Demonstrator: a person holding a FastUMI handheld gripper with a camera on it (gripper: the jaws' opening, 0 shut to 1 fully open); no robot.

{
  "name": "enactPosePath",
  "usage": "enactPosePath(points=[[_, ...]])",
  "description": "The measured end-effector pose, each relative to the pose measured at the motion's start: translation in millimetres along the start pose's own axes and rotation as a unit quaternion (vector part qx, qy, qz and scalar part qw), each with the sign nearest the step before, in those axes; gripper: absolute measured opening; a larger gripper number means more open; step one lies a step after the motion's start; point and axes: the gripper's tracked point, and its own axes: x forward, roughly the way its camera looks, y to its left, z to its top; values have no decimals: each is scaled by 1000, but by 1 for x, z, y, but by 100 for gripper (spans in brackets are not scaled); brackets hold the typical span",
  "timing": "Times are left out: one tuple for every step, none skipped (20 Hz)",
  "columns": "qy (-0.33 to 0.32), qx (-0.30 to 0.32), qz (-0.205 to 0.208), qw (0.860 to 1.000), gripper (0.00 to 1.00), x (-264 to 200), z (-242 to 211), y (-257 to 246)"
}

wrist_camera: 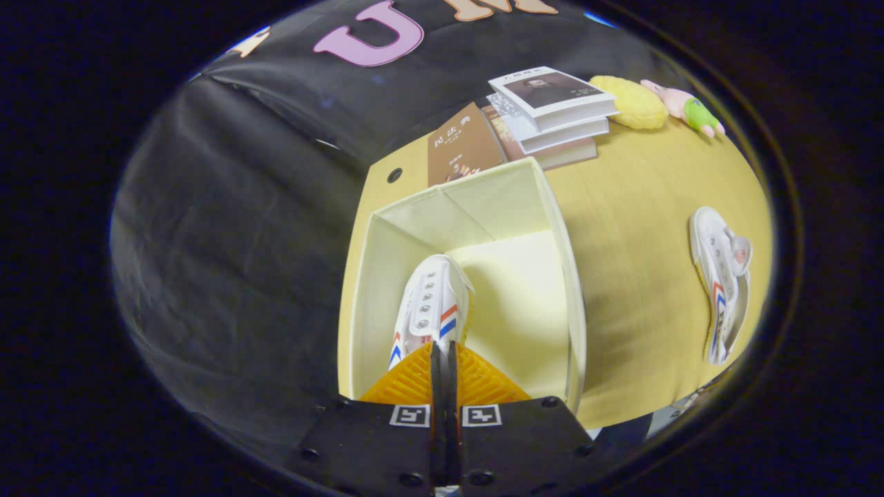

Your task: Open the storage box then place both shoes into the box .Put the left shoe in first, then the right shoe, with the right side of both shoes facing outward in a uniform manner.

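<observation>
One shoe (429,314) is gripped by the nearly closed tongs (443,352) inside the open box (573,276), while the other shoe (719,283) is left lying on the desk (635,228).

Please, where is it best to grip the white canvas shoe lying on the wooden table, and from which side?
Probably from above, at the heel collar of the white canvas shoe: it lies on its side on the wooden table, so that rim offers thin fabric. The gripper is shut on the other shoe.
</observation>
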Motion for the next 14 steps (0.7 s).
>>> enactPosePath(points=[[4, -1, -7, 1000, 3, 4, -2, -1], [6, 0, -11, 1000, 3, 7, -3, -1], [2, 6, -13, 1000, 3, 13, -1, -1], [-3, 15, -15, 1000, 3, 16, 0, 2], [-8, 23, -24, 999, 3, 19, 2, 2], [-15, 27, -29, 999, 3, 23, 6, 3], [-17, 32, -36, 999, 3, 27, 6, 2], [-17, 40, -38, 998, 3, 30, 4, 5], [-8, 42, -44, 998, 3, 34, -1, 6], [-3, 38, -48, 998, 3, 35, -4, 7], [3, 32, -49, 998, 3, 38, -7, 8], [9, 24, -50, 998, 3, 38, -12, 8], [20, 17, -39, 999, 4, 40, -18, 13], [36, 14, -3, 999, 8, 40, -25, 29]])
